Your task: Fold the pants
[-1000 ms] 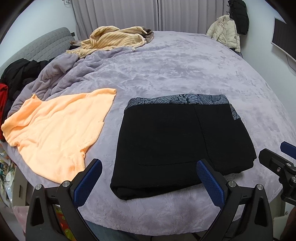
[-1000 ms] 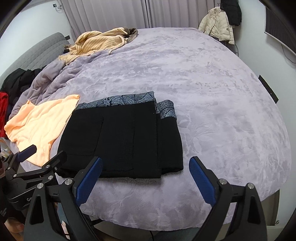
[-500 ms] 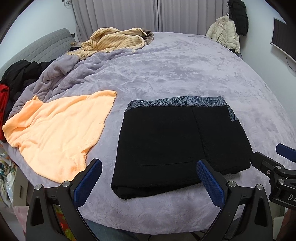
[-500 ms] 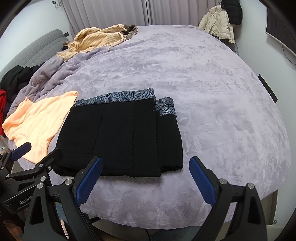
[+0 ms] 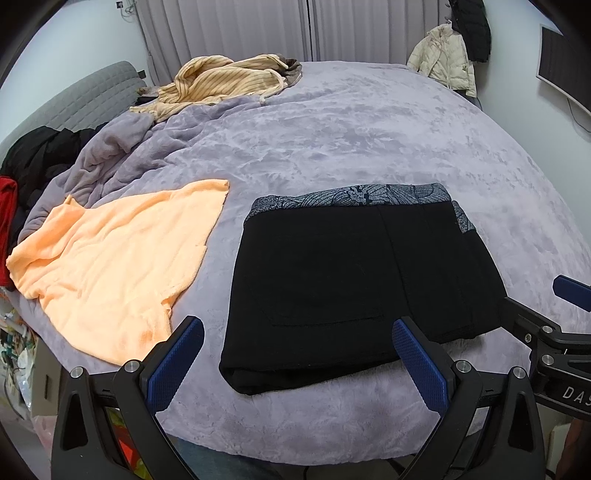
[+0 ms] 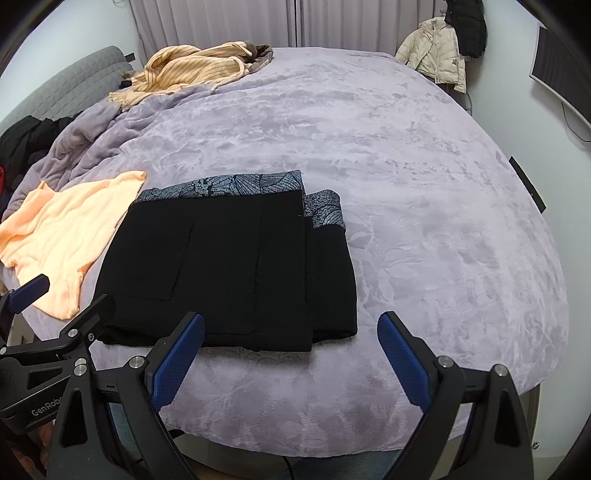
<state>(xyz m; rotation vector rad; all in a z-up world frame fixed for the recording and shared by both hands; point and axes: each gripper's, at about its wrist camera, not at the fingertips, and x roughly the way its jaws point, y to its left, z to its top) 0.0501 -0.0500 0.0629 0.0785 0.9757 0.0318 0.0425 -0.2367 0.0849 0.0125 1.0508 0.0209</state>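
The pants (image 5: 354,284) lie folded into a flat black rectangle on the bed (image 5: 369,122), close to its near edge, with the grey leaf-patterned waistband (image 5: 351,195) along the far side at 12 o'clock. In the right wrist view the pants (image 6: 229,266) show two layers: the top fold ends short, so a narrower strip of black cloth and a patch of the patterned band stick out at 3 o'clock. A pocket seam runs across the top layer.

At 9 o'clock of the pants, just beside them but apart, an orange shirt (image 5: 110,266) is spread flat on the purple blanket (image 6: 424,184). Farther off, toward 11 o'clock, a yellow striped sweater (image 5: 225,81) sits crumpled near the far side of the bed, and dark clothes (image 5: 40,151) are heaped at the bed's left side by a grey headboard (image 5: 85,96). A cream jacket (image 5: 443,59) hangs by the curtains (image 5: 280,29) at 1 o'clock.

The left tool (image 5: 295,362) hangs over the near edge of the bed with its blue pads wide apart and nothing between them; the near hem of the pants shows in the gap. The right tool (image 6: 291,354) is also spread wide and empty, off the pants' near right corner. Neither tool touches the cloth
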